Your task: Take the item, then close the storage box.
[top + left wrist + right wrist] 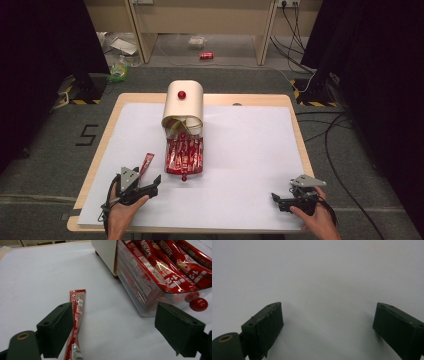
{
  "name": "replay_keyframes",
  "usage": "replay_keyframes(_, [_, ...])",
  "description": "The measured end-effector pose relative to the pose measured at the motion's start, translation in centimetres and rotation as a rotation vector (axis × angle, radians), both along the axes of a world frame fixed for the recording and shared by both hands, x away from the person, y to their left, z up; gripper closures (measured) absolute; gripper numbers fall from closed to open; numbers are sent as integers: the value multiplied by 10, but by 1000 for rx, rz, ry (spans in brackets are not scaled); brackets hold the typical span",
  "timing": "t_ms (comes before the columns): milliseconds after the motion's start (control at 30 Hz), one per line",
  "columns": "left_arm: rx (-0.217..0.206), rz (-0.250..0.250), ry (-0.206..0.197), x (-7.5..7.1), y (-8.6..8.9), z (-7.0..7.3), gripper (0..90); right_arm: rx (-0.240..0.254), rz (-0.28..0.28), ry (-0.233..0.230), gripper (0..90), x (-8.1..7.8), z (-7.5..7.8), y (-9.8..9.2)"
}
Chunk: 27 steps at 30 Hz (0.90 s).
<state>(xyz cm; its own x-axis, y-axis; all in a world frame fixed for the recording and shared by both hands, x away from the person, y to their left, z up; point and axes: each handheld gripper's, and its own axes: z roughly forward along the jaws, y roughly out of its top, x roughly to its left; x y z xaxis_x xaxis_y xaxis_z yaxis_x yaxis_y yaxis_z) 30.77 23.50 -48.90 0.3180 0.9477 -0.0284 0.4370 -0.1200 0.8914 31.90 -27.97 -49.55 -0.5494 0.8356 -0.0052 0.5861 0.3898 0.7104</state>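
Observation:
A single red sachet stick [146,162] [78,305] lies flat on the white sheet [240,150]. My left gripper [150,176] [113,312] stands open over its near end, and the stick runs along the inner face of one jaw. To its right a clear drawer [185,156] [140,290] packed with several red sticks is pulled out of a cream roll-top box [184,102]. The drawer has a red knob [198,304] at its front. My right gripper [282,196] [327,307] is open over bare white sheet at the front right, nothing between its jaws.
The wooden table's rim [100,150] frames the white sheet. Beyond the table, a red can [206,55] lies on the floor near a wooden desk. Cables [330,130] trail on the floor to the right, and black curtains hang at both sides.

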Motion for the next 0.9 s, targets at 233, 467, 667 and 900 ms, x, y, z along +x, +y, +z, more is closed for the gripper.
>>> replay_keyframes(233, [2, -19, -12, -2, -7, 1, 153, 0, 0, 1, 96, 0, 0, 0])
replay_keyframes(467, [5, -34, -7, -2, -13, -1, 153, 0, 0, 1, 96, 0, 0, 0])
replay_keyframes(667, [-7, -46, -6, -1, -19, -3, 153, -3, 1, 1, 96, 0, 0, 0])
replay_keyframes(900, [4, -63, -14, 0, -26, -4, 154, -4, 2, 0, 96, 0, 0, 0])
